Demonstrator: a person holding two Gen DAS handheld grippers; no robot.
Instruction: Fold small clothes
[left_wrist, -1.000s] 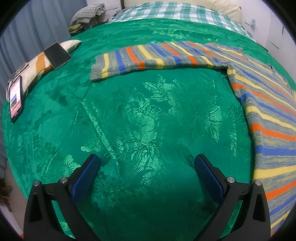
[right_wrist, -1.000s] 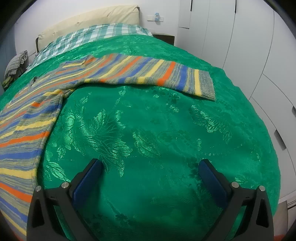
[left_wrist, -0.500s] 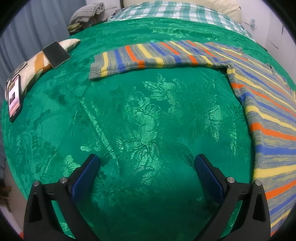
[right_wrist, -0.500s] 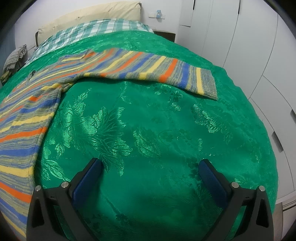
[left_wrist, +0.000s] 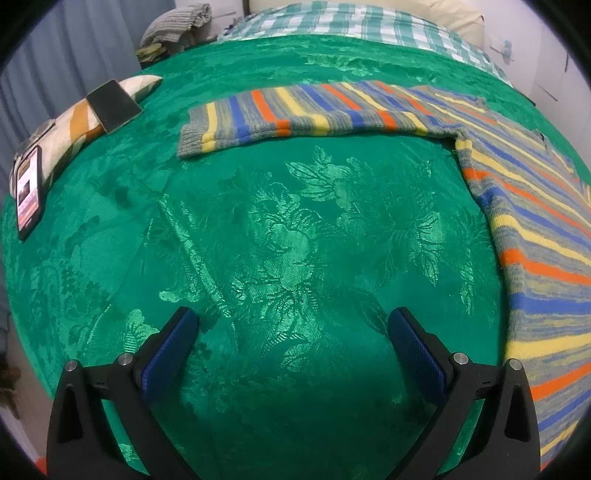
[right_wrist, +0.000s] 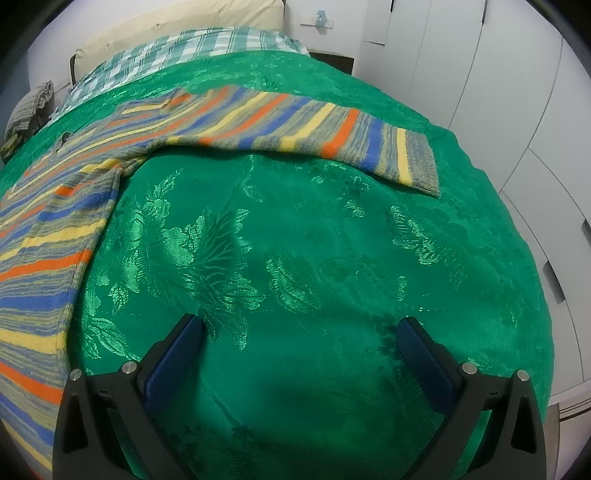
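A striped knit sweater (left_wrist: 524, 206) in grey, yellow, blue and orange lies flat on a green bedspread (left_wrist: 295, 240). Its left sleeve (left_wrist: 295, 114) stretches out across the left wrist view, cuff at the left. My left gripper (left_wrist: 293, 328) hovers open over bare bedspread, well short of that sleeve, with the sweater's body to its right. In the right wrist view the other sleeve (right_wrist: 314, 136) runs to a cuff at the right. My right gripper (right_wrist: 301, 336) is open above the bedspread (right_wrist: 314, 266), the sweater's body (right_wrist: 44, 258) at its left. Neither holds anything.
Two phones (left_wrist: 112, 105) (left_wrist: 27, 192) rest on a patterned cushion (left_wrist: 74, 125) at the bed's left edge. A checked sheet (left_wrist: 351, 22) and a pillow lie at the head. A folded grey cloth (left_wrist: 173, 22) sits beyond the bed. White wardrobe doors (right_wrist: 498, 74) stand to the right.
Both grippers have drifted slightly forward toward the sleeves. Jaws stay open and the sweater has not moved.
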